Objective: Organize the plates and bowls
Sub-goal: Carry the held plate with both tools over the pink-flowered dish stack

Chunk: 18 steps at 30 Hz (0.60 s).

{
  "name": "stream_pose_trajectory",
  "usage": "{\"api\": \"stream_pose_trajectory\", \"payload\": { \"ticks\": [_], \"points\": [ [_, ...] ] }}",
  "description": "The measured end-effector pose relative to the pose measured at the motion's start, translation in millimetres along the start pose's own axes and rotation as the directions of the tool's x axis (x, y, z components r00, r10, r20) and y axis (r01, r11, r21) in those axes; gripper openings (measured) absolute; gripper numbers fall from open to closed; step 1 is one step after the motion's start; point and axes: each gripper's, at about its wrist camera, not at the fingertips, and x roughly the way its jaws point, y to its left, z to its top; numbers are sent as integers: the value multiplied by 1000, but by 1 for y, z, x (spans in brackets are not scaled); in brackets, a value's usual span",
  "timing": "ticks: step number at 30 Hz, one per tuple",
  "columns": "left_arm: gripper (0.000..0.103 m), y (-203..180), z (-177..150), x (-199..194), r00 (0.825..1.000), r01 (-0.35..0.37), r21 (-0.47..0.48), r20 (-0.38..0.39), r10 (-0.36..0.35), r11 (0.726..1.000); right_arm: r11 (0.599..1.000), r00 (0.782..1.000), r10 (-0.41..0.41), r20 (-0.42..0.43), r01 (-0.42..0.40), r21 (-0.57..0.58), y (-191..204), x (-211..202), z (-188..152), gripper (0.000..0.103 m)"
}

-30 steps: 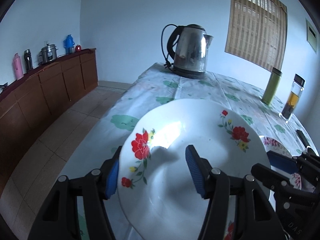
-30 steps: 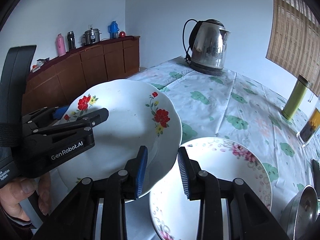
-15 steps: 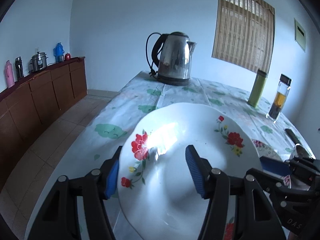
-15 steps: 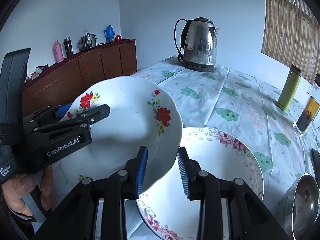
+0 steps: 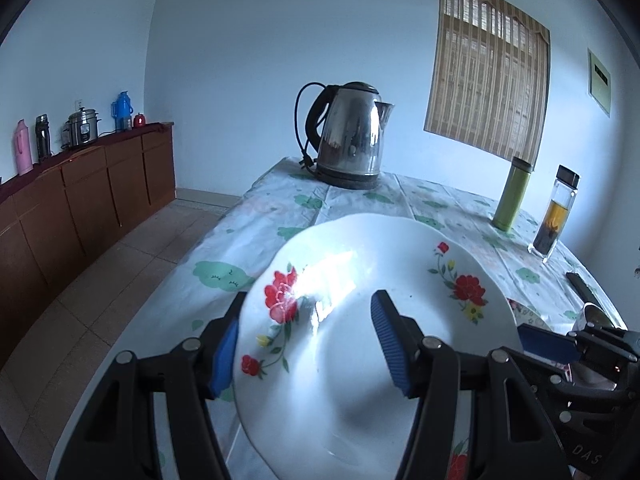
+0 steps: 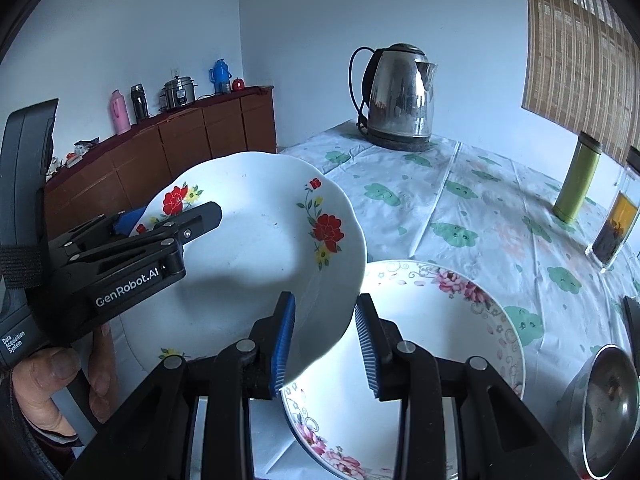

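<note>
A white plate with red flowers [image 6: 256, 264] is held off the table, tilted, above the near left edge of the tablecloth [image 6: 472, 208]. Its left rim is clamped between the blue pads of the left gripper [image 5: 306, 338], one pad under the rim and one on the upper face; the left gripper is also seen in the right wrist view [image 6: 168, 220], carried by a hand [image 6: 52, 392]. The plate's right rim is gripped between the narrowly set pads of the right gripper [image 6: 325, 338]. A second plate with pink flowers [image 6: 432, 344] is laid flat on the tablecloth just beside and partly under the raised plate. A steel bowl [image 6: 608, 404] is set near the right edge, just beside the pink-flowered plate. A steel kettle [image 6: 400, 96] is stood at the far edge. A green flask [image 6: 576, 178] and a glass bottle with dark liquid [image 6: 616, 220] are stood along the right edge. A brown sideboard [image 6: 180, 148] bearing flasks and a cooker is placed against the left wall, well apart from the table.
</note>
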Motion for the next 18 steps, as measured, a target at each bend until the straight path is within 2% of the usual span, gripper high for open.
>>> {"api": "stream_pose_trajectory", "payload": {
  "ticks": [11, 18],
  "points": [
    [60, -21, 7, -4, 1000, -2, 9, 1, 2, 1000, 1000, 1000, -16, 15, 16, 27, -14, -13, -1, 33],
    [60, -48, 14, -10, 1000, 5, 51, 22, -6, 999, 997, 999, -32, 6, 31, 65, -34, -16, -5, 33]
  ]
}}
